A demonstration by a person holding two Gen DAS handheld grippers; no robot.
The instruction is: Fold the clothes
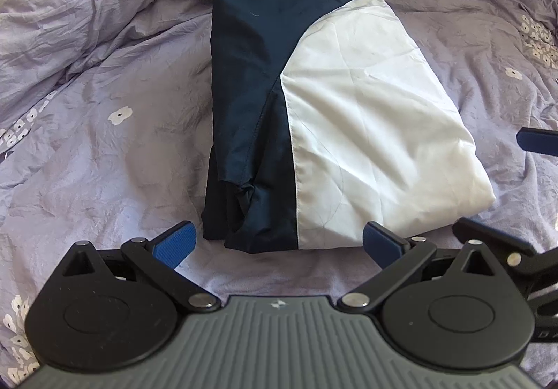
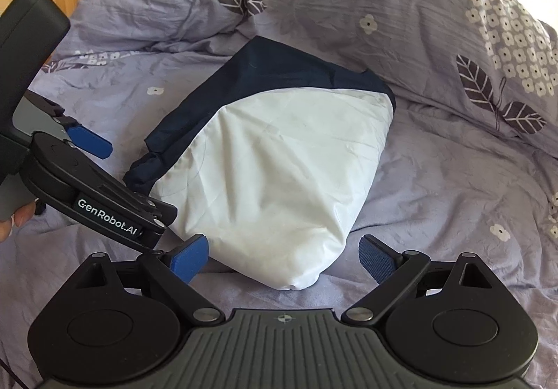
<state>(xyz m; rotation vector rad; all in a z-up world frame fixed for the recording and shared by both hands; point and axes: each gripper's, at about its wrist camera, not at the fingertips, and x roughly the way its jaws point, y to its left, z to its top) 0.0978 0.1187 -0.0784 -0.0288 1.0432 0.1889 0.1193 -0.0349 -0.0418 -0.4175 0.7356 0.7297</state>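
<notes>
Left tongs (image 1: 279, 244) and right tongs (image 2: 283, 254) both spread wide, empty (folded jacket (image 1: 334, 117) lies just ahead on bed (image 1: 104, 162)).

I see the jacket (image 1: 314, 103) folded into a compact bundle, navy on one side, white on the other, lying flat on the bedspread (image 1: 104, 145).

Both wrist views low, close, facing folded jacket (image 1: 314, 110) on bed – shared; right view sees left gripper (image 2: 101, 159).
</notes>
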